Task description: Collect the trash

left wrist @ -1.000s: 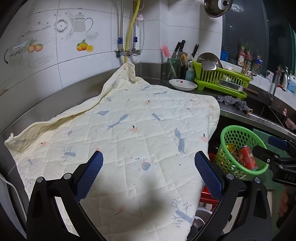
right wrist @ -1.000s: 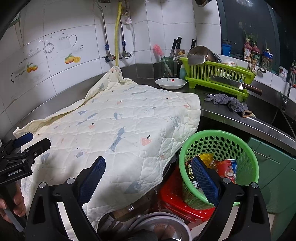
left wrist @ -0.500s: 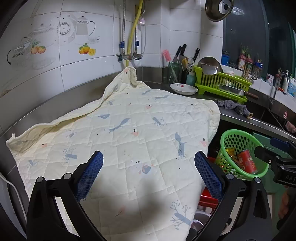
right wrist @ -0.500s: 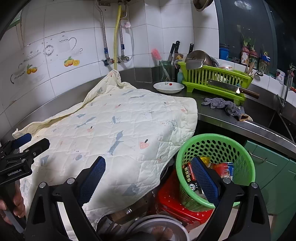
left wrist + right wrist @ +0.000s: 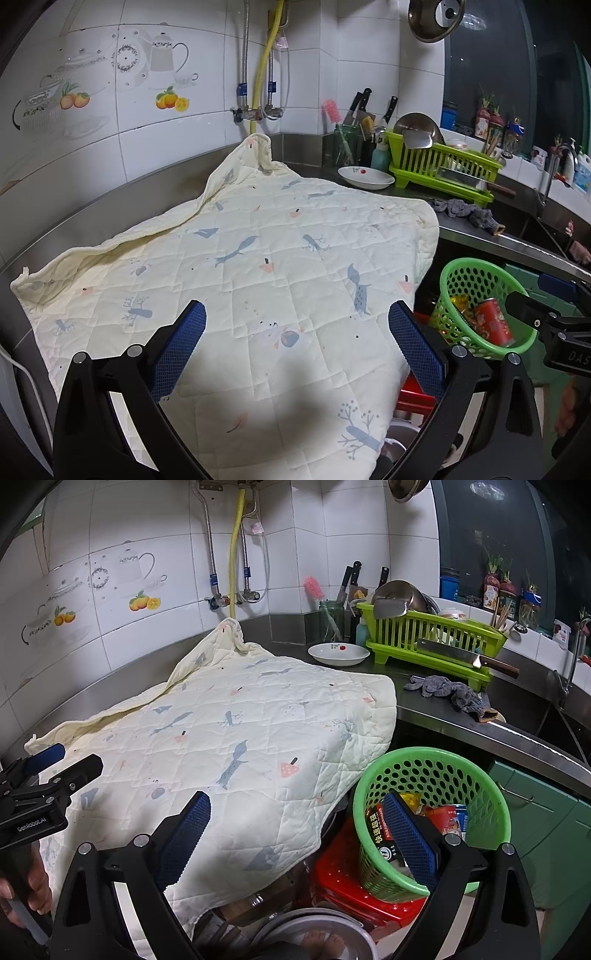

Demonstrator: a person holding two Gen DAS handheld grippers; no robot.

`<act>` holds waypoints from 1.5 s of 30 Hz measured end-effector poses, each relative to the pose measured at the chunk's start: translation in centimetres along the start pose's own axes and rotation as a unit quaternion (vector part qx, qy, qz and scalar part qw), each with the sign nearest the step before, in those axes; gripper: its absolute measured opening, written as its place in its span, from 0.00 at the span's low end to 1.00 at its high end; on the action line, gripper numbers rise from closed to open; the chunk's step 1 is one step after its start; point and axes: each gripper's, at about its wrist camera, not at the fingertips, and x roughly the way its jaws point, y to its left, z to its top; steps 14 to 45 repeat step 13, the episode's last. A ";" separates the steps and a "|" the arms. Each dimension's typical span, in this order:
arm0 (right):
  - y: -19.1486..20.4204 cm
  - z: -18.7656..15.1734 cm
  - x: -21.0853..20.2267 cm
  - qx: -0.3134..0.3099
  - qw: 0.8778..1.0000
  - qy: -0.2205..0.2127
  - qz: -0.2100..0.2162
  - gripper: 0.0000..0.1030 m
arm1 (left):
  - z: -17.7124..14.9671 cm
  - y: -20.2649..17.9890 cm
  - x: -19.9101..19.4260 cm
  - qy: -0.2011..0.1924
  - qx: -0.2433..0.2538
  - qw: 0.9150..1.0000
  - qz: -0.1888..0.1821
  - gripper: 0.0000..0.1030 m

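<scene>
Quilted cloth (image 5: 258, 280) covers the worktop (image 5: 461, 723); no litter visible on it. Green basket (image 5: 491, 812) sits off the worktop's edge on a red stool (image 5: 343, 878), holding the trash: red can (image 5: 493, 325), wrappers (image 5: 380, 834). Left tongs (image 5: 295, 343) released, empty, above the cloth. Right tongs (image 5: 295, 838) released, empty, near the basket. Judgement: collecting looks finished or nearly so; next calls for scanning for leftovers.

red can (image 5: 448, 818) and wrappers (image 5: 376, 836) inside green perforated basket (image 5: 476, 771) below counter edge
</scene>
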 end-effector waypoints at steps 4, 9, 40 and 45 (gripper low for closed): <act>0.1 0.0 0.1 0.001 1.000 0.000 0.001 0.88 | 0.0 0.0 0.1 0.001 -0.001 1.000 0.001 0.95; 0.4 0.0 0.3 -0.002 1.000 0.002 0.002 0.89 | 0.0 0.2 0.2 0.002 -0.004 1.000 0.002 0.95; 0.6 0.1 0.4 -0.005 1.000 0.001 0.003 0.89 | 0.0 0.1 0.1 0.002 -0.003 1.000 0.004 0.95; 0.6 0.1 0.4 -0.005 1.000 0.001 0.003 0.89 | 0.0 0.1 0.1 0.002 -0.003 1.000 0.004 0.95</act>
